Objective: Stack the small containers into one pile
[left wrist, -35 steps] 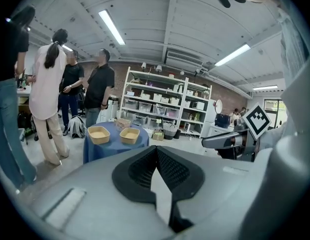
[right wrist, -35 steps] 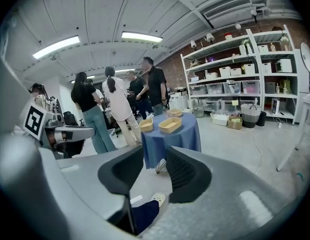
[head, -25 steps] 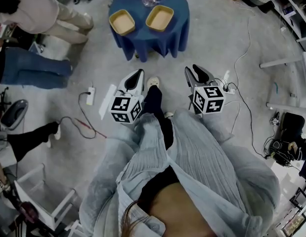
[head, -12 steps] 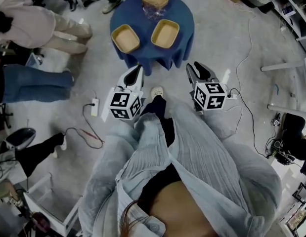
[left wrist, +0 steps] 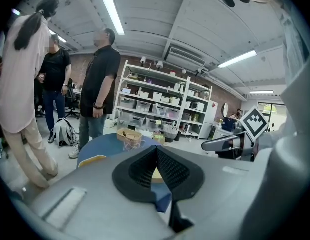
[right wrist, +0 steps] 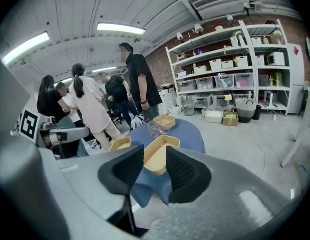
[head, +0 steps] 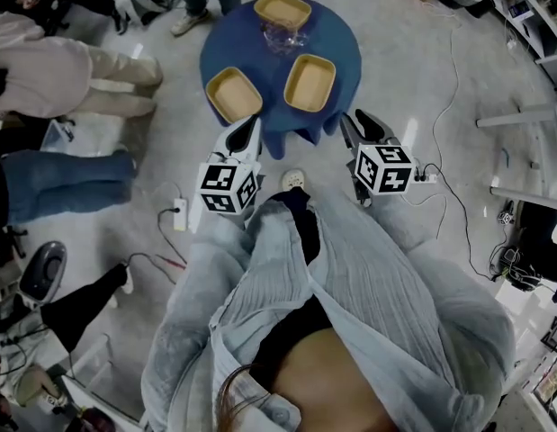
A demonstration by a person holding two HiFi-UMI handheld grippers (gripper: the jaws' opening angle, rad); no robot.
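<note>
The desk (head: 339,52) wears a blue cloth (head: 300,131) in soft folds. The three tan containers (head: 235,94) look matt; the clear container (head: 282,36) is glossy. The right gripper (right wrist: 153,156) has black ribbed pads (right wrist: 182,171) on smooth grey plastic. The floor (head: 422,70) is matt concrete.

Left gripper view, centre: tan container (left wrist: 156,174) mostly hidden behind the left gripper's (left wrist: 157,147) meeting jaws. Head view, top: clear object (head: 280,36) on blue table (head: 339,43) too small to identify; bystanders (head: 40,72), left edge, cropped.

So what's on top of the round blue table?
Three tan containers lying apart, plus a clear item I can't identify. The blue cloth hides whatever is underneath.
</note>
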